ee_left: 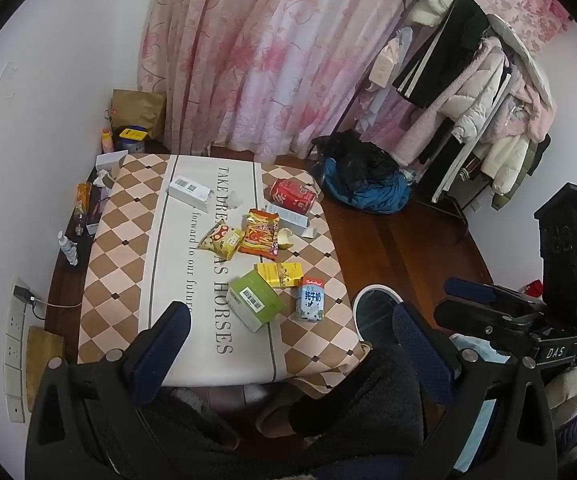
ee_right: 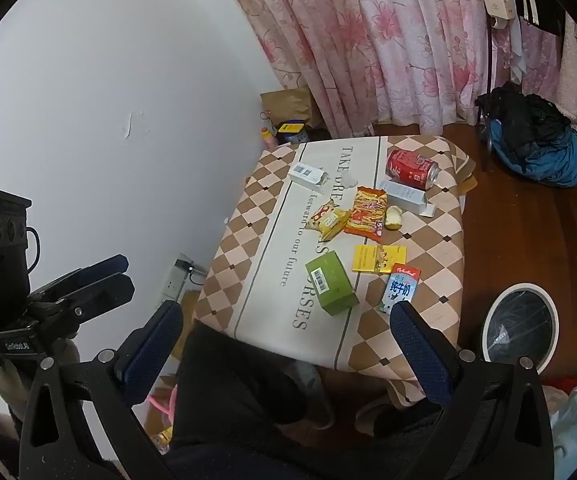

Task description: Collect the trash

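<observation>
Both my left gripper (ee_left: 288, 322) and right gripper (ee_right: 286, 320) gape wide, empty; the milk carton (ee_right: 401, 286) at the worktop's (ee_right: 444, 256) near edge looks light and crushable, so I'd pinch its flat sides.

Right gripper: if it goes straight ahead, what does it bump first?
Probably the green box on the table. It lies about midway ahead of the open right gripper, though depth is hard to judge.

A home bedroom; floral curtains (ee_left: 256, 52), loaded clothes rack (ee_left: 476, 92).
</observation>
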Motion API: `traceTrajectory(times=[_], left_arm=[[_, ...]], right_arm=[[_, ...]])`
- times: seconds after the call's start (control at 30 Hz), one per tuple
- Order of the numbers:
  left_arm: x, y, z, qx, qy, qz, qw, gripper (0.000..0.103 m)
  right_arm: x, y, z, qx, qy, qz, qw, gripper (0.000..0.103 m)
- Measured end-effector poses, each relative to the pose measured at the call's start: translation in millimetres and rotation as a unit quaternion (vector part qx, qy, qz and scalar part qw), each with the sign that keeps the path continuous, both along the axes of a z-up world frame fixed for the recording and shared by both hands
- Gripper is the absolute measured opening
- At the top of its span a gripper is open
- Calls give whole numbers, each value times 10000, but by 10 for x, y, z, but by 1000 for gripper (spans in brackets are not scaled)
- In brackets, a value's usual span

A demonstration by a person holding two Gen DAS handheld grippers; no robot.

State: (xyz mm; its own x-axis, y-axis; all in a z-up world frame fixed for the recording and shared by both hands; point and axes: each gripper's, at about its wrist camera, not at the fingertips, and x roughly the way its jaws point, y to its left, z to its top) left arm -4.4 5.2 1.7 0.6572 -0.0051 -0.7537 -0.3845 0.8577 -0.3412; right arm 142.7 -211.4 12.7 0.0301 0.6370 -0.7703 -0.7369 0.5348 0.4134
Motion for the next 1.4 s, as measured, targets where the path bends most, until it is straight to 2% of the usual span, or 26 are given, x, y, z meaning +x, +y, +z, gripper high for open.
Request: traceTrajectory(times=[1.4], left_arm=[[-46,-19,-8,3,4,5,10000,103]], right_arm=[[29,126,-51,18,118,118,9999,103]])
